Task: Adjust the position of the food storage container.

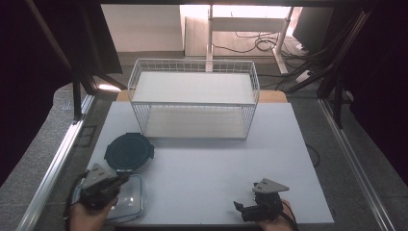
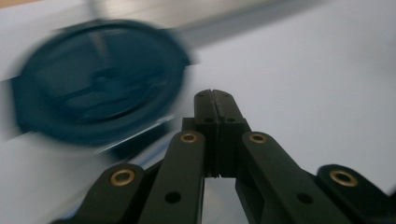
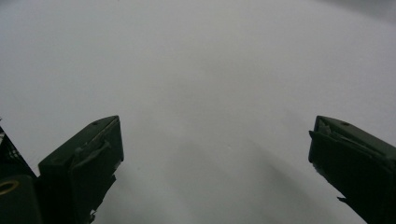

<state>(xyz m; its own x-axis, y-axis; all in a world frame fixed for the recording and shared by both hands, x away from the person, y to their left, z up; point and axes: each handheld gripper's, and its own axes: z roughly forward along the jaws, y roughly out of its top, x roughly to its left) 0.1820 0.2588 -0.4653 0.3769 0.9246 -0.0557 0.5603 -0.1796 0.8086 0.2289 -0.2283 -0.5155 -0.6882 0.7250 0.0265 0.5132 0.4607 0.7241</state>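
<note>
Left tool (image 2: 215,100), jaws pressed together on nothing, hovering over the clear container (image 1: 126,198) at the desk's (image 1: 216,163) seven o'clock, dark round lid (image 1: 129,151) just beyond at twelve o'clock; right tool (image 3: 215,154) wide and idle; likely next: open, then grasp the lid.

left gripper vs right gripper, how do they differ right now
The left gripper has its fingers pressed shut with nothing between them; the right gripper has its fingers spread wide, also with nothing between them. In the high view the left one is over the clear container near the dark round lid, while the right one is over bare white table. Both are black and hand-held at the near edge.
</note>
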